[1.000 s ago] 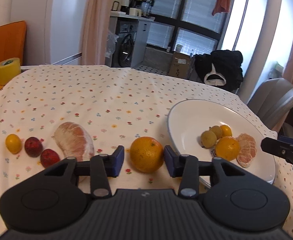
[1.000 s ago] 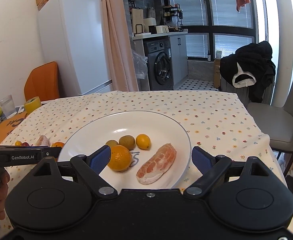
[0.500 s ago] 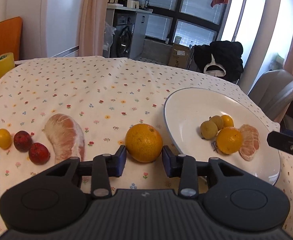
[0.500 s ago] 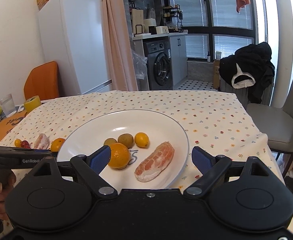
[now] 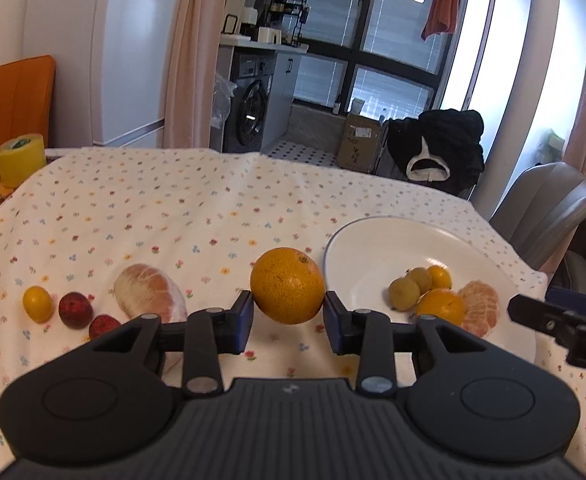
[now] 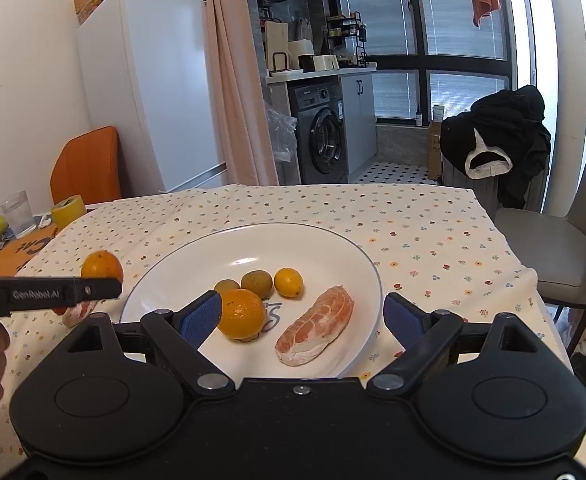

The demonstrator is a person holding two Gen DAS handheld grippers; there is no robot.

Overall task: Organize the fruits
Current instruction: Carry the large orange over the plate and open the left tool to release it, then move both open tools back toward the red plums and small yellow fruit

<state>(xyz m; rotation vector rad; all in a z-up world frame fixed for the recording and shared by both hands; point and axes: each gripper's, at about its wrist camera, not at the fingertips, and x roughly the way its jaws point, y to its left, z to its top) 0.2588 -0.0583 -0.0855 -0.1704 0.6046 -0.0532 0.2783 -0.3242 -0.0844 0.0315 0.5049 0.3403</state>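
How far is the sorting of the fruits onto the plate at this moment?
Done: the plate holds an orange, a pomelo piece and three small fruits. In hand: the left tool grips a second orange, lifted above the cloth. Left: a pomelo piece, a kumquat and two red fruits remain on the tablecloth. The right tool is open.

We lose part of the peeled pink pomelo segment (image 5: 149, 294) and one red lychee (image 5: 103, 326) behind the black left gripper (image 5: 287, 316)
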